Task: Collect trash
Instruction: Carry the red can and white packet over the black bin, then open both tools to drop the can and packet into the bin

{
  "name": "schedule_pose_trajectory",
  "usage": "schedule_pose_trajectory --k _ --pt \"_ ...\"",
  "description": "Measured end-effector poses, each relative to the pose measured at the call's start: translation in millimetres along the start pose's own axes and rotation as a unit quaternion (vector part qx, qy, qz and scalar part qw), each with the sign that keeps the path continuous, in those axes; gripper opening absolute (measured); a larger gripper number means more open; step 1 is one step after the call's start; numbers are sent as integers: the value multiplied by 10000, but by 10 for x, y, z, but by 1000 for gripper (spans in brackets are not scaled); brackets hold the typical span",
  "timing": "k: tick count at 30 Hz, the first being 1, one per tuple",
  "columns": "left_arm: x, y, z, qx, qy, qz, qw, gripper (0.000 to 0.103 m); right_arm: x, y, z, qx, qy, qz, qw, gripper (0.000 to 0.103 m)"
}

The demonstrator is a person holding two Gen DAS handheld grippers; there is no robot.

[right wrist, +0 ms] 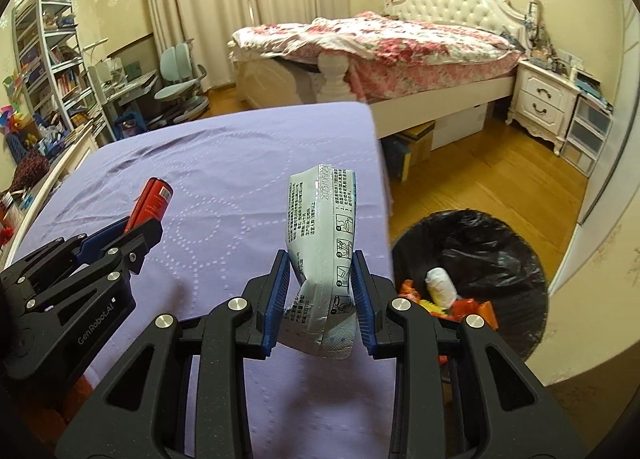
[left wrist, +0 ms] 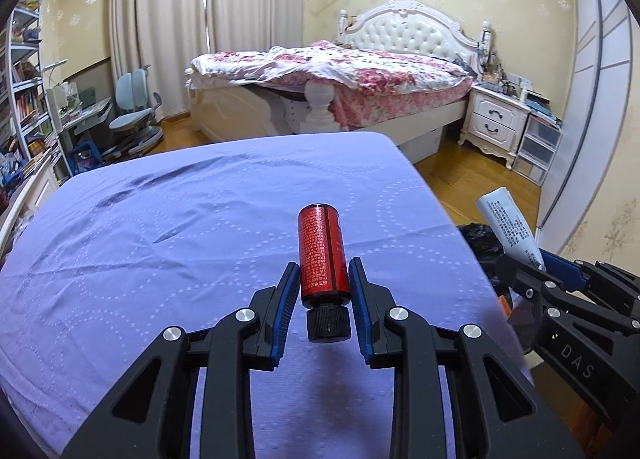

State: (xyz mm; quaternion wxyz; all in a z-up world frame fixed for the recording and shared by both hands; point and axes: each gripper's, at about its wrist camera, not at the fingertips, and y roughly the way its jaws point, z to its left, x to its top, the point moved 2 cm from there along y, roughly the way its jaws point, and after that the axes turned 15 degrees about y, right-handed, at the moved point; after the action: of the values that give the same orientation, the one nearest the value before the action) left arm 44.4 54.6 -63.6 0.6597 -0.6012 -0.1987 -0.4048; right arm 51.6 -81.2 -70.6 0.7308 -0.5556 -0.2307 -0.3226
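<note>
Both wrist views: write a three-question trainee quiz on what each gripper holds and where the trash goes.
1. True or false: the left gripper is shut on the red bottle.
2. What does the right gripper hold? A) white-grey printed packet B) tissue roll C) nothing
3. Fill in: the black-lined trash bin stands on the wooden ____, beside the purple-covered table.

Key: 1 true; 2 A; 3 floor.
</note>
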Motion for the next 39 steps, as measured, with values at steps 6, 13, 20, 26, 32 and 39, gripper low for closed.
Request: schedule_pose_trajectory --k 6,13,20,26,32,39 --pt "143 78 -247 -233 190 -87 9995 29 88 -95 -379 -330 313 -182 9988 31" --pt "311 201 -583 -466 458 -152 9977 29 215 -121 -853 -734 703 -335 9943 31" --pt "451 361 -926 -680 715 -161 9950 29 249 -100 -1230 -880 883 -364 9915 31" --pt "537 495 -1143 -773 880 -132 9930 29 273 -71 -1486 -952 1015 -352 9896 31" --pt "612 584 -1289 -811 1011 -118 9915 29 288 -37 -1621 -985 1094 -373 9884 31" --pt "658 698 -1392 -829 1097 -25 9905 29 328 17 -1709 -1006 1220 -366 9867 31"
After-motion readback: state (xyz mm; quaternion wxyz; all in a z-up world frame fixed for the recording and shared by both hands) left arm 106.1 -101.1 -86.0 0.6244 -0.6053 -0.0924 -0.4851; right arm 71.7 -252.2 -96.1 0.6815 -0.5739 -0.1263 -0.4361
